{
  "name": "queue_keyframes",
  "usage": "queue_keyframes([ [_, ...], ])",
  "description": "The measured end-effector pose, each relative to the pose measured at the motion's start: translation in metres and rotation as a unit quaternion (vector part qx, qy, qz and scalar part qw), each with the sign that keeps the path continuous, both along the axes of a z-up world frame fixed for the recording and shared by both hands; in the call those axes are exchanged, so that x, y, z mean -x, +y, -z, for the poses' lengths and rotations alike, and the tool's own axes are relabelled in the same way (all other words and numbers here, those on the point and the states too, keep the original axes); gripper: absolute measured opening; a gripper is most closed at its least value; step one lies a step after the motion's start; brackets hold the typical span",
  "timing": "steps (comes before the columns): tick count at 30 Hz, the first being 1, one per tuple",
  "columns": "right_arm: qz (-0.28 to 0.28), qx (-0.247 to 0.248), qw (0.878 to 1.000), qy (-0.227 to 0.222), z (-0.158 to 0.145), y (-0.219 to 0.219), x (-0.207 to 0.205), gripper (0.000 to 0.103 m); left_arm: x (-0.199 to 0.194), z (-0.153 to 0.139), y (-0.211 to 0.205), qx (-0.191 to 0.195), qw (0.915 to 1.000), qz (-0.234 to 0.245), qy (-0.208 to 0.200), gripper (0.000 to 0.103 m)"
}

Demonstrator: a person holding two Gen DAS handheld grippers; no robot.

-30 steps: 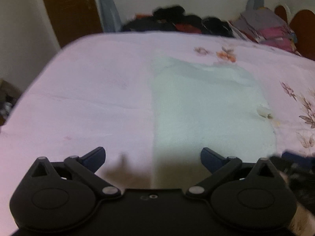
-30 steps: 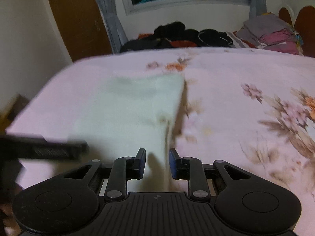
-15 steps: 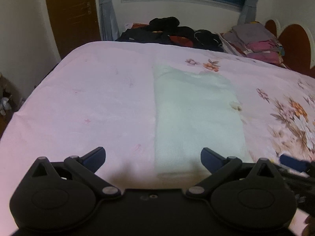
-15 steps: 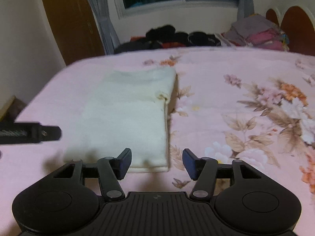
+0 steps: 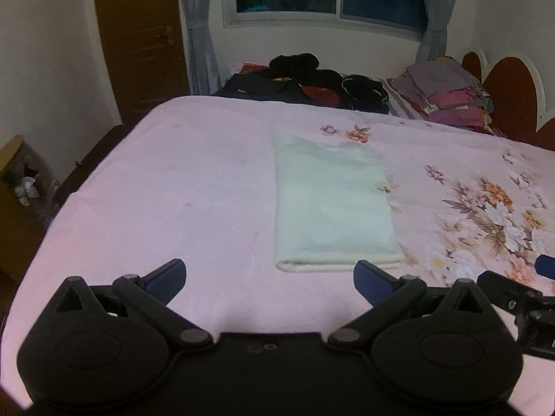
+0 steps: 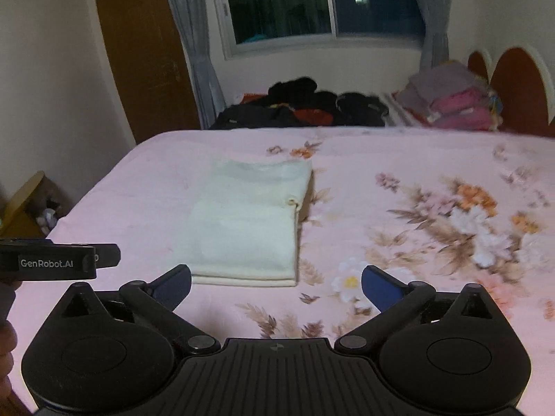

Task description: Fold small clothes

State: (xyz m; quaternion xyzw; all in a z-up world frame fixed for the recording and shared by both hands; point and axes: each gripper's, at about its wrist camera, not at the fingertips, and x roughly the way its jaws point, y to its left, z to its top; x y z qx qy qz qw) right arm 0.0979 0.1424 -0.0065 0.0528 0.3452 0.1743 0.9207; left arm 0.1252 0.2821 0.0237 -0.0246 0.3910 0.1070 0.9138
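A pale cream folded garment [image 5: 333, 204] [image 6: 249, 222] lies flat on the pink floral bedspread [image 5: 173, 187] [image 6: 433, 228], a long rectangle with its folded edge nearest me. My left gripper [image 5: 269, 274] hovers above and in front of that near edge, open, with nothing between its fingers. My right gripper [image 6: 275, 282] hangs just off the garment's near right corner; its jaws are opening wide and hold nothing. The left gripper's black body [image 6: 59, 261] shows at the left edge of the right wrist view, and a blue fingertip [image 5: 544, 265] of the right gripper at the left view's right edge.
Dark clothes [image 5: 305, 79] are heaped at the far side of the bed, with a stack of folded grey and pink clothes [image 5: 451, 93] beside a red headboard [image 5: 510, 93]. A wooden door [image 5: 138, 34], curtains and a window stand behind. A cardboard box [image 5: 20, 173] sits on the floor at left.
The right gripper let go of the garment's edge and its jaws spread wide. Both grippers rose and pulled back, so the garment now looks smaller and lies flat.
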Motion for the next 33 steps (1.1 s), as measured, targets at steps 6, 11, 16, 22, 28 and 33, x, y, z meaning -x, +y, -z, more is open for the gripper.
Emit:
queue_keyframes([
  [6, -0.001, -0.004, 0.999, -0.05, -0.034, -0.036, 0.07, 0.103, 0.062, -0.021, -0.031, -0.007, 0.9997, -0.011, -0.02, 0.103],
  [11, 0.019, -0.011, 0.996, -0.084, -0.061, -0.069, 0.123, 0.103, 0.118, -0.042, -0.058, -0.003, 0.999, -0.018, -0.04, 0.103],
  [16, 0.018, -0.022, 0.994, -0.107, -0.08, -0.088, 0.166, 0.103, 0.156, -0.055, -0.074, -0.006, 0.9982, -0.026, -0.054, 0.103],
  [22, 0.01, -0.018, 0.993, -0.119, -0.086, -0.094, 0.195, 0.103, 0.176, -0.06, -0.081, -0.01, 0.9974, -0.033, -0.064, 0.103],
  [28, 0.009, -0.013, 0.993, -0.117, -0.084, -0.097, 0.205, 0.103, 0.185, -0.061, -0.084, -0.009, 0.997, -0.036, -0.067, 0.103],
  [33, 0.011, -0.01, 0.992, -0.122, -0.084, -0.099, 0.207, 0.103, 0.187, -0.063, -0.085, -0.015, 0.9965, -0.04, -0.072, 0.103],
])
